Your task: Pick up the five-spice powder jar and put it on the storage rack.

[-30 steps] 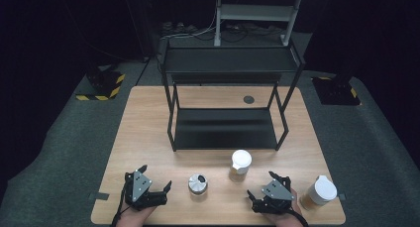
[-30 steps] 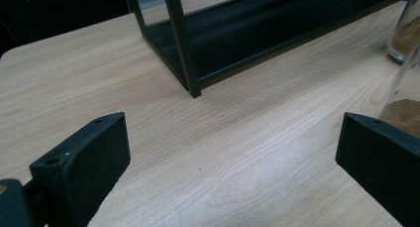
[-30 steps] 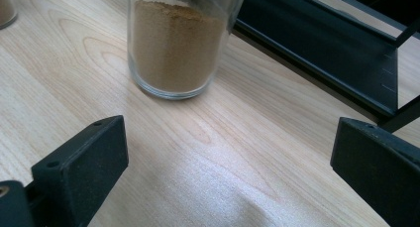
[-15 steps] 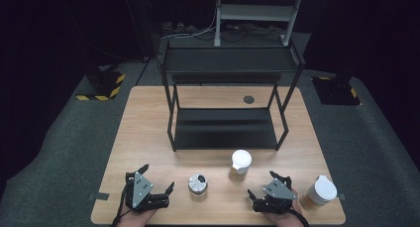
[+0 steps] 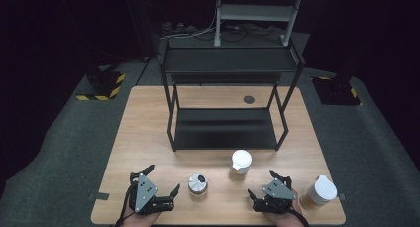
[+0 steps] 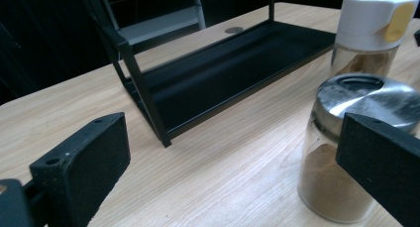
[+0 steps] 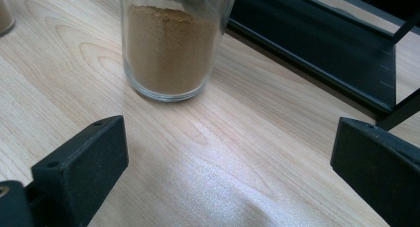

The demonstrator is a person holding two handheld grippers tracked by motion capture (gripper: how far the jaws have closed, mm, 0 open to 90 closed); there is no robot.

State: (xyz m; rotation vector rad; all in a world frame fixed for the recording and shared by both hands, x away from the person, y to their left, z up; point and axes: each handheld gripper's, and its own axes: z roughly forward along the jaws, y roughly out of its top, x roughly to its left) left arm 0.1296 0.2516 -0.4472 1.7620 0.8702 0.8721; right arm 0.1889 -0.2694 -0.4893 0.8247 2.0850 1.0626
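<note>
No lettering, label or number can be read anywhere; the jars (image 6: 346,152) look unlabelled, perhaps plain.

Bright lit table (image 5: 148,138), dark surroundings, soft close-up blur

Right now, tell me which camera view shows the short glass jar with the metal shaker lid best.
The left gripper view: the short glass jar with the metal shaker lid is close, showing lid and brown powder. The high view shows it small, from above. The right gripper view catches a sliver at its left edge.
</note>
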